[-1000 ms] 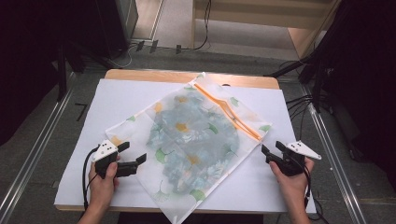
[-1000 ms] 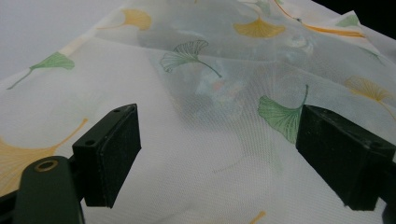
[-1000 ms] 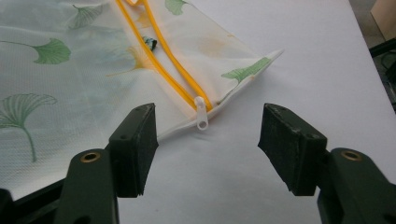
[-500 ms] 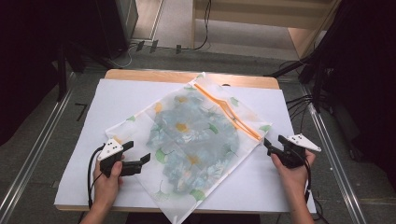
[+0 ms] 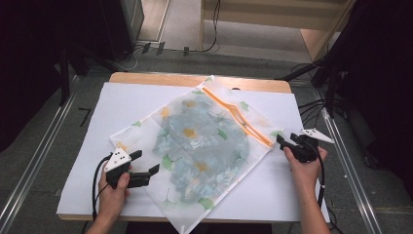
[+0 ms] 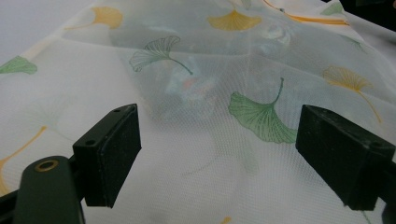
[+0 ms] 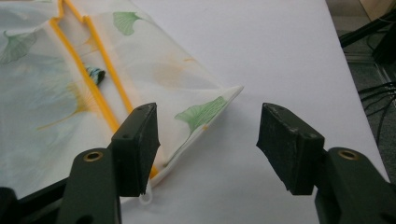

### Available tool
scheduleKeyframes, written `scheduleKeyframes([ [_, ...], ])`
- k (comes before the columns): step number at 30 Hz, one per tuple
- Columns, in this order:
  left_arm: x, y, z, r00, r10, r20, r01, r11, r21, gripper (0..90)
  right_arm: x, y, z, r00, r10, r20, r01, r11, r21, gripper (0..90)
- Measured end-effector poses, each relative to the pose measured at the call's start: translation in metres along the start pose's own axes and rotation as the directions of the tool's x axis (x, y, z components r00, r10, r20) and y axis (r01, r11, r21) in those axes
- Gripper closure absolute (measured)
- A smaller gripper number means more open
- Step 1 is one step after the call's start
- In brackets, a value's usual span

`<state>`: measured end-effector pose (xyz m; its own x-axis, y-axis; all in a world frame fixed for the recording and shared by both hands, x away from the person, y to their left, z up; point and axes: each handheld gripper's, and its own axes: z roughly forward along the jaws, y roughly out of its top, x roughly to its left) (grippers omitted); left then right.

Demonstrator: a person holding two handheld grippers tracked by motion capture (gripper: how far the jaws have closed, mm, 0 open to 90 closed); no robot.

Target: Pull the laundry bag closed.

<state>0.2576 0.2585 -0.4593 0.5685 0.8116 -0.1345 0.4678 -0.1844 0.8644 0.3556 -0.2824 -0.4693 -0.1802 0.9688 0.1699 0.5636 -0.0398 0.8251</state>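
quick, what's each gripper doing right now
Left gripper: open, jaws over the mesh bag, holding nothing.
Right gripper: open, at the bag's corner, holding nothing.

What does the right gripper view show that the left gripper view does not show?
Right gripper view alone: the bag's corner, a small white zipper pull loop, bare white table cover, and floor cables. Left gripper view alone: the patterned cloth dimly seen through the mesh. Both share the ginkgo-print mesh laundry bag, its orange zipper, and open tool pads.
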Motion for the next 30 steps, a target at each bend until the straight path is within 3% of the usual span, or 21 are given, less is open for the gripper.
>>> scheduleKeyframes([
  [4,-0.006,0.0,0.001,1.0,0.002,-0.006,-0.002,0.9996,0.029,14.7,-0.004,0.001,0.009,0.9993,0.038,0.005,-0.039,0.9985,0.038,39.9],
  [6,-0.011,-0.001,0.003,0.9999,0.009,0.009,-0.009,0.9987,0.049,15.0,-0.005,0.002,0.017,0.9987,0.05,-0.014,-0.049,0.9973,0.054,40.1],
  [16,-0.031,-0.001,0.018,0.9985,0.05,0.023,-0.053,0.9905,0.127,14.5,-0.001,0.004,0.028,0.9986,0.051,-0.014,-0.05,0.9962,0.072,45.4],
  [17,-0.035,0.0,0.023,0.9978,0.065,-0.005,-0.064,0.9848,0.161,14.3,0.0,0.005,0.03,0.9984,0.052,-0.021,-0.05,0.9948,0.089,45.7],
  [19,-0.036,0.0,0.025,0.9972,0.074,-0.012,-0.07,0.9813,0.179,14.2,0.001,0.005,0.031,0.9984,0.049,-0.026,-0.047,0.9947,0.092,46.1],
  [20,-0.037,-0.001,0.031,0.9958,0.081,-0.044,-0.068,0.9687,0.239,13.2,0.002,0.005,0.033,0.9986,0.042,-0.033,-0.039,0.994,0.102,48.6],
  [21,-0.037,-0.001,0.031,0.9958,0.081,-0.044,-0.068,0.9687,0.239,12.8,0.004,0.004,0.034,0.9985,0.042,-0.034,-0.038,0.9932,0.11,49.5],
  [23,-0.04,-0.001,0.035,0.992,0.111,-0.061,-0.089,0.9559,0.28,14.1,0.005,0.004,0.035,0.9988,0.035,-0.034,-0.031,0.9929,0.115,51.3],
  [24,-0.045,-0.001,0.037,0.9872,0.14,-0.078,-0.111,0.9492,0.294,14.5,0.006,0.003,0.036,0.999,0.023,-0.038,-0.018,0.9916,0.128,58.8],
  [27,-0.044,0.001,0.037,0.988,0.125,-0.091,-0.094,0.9533,0.287,22.1,0.007,0.003,0.038,0.9992,0.011,-0.039,-0.005,0.9886,0.151,70.3],
  [29,-0.044,0.001,0.036,0.9863,0.119,-0.115,-0.083,0.9576,0.276,39.7,0.008,0.003,0.039,0.9991,0.009,-0.041,-0.003,0.9885,0.151,74.1],
  [30,-0.042,0.001,0.035,0.9858,0.109,-0.128,-0.071,0.9608,0.268,39.7,0.008,0.002,0.039,0.9991,0.008,-0.043,-0.001,0.9879,0.155,78.4],
])
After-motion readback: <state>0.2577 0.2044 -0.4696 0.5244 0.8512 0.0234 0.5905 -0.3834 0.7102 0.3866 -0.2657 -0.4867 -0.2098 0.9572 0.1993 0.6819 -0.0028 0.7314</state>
